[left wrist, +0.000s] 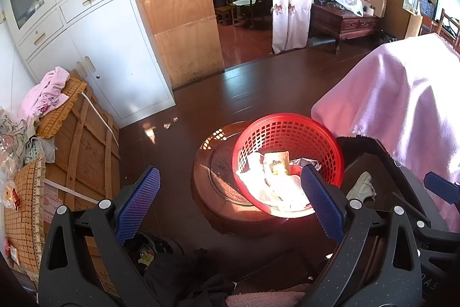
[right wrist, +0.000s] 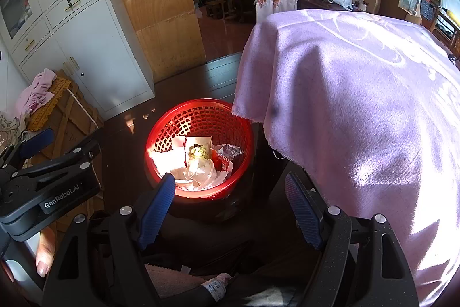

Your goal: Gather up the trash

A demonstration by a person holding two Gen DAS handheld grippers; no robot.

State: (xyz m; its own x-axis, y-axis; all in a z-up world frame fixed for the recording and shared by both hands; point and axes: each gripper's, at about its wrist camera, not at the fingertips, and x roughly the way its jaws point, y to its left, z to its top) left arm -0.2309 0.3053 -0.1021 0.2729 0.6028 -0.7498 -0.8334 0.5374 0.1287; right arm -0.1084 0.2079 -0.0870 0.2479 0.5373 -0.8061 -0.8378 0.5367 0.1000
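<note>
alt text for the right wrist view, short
Open right gripper, holding nothing, points down at a red basket of crumpled trash. A pink cloth fills the right side; the left gripper shows at left.

Each gripper has two black plastic arms with tiny pale specks and round silver screws. The left gripper (left wrist: 230, 197) has bright blue pads (left wrist: 138, 200) covered in little bumps. The right gripper (right wrist: 231, 209) has blue pads (right wrist: 156, 209) too — these have thin ridges. White letters on the left one's black side say "GenRobot.AI". A thumb (right wrist: 46, 255) shows — its nail is long and shiny.
</note>
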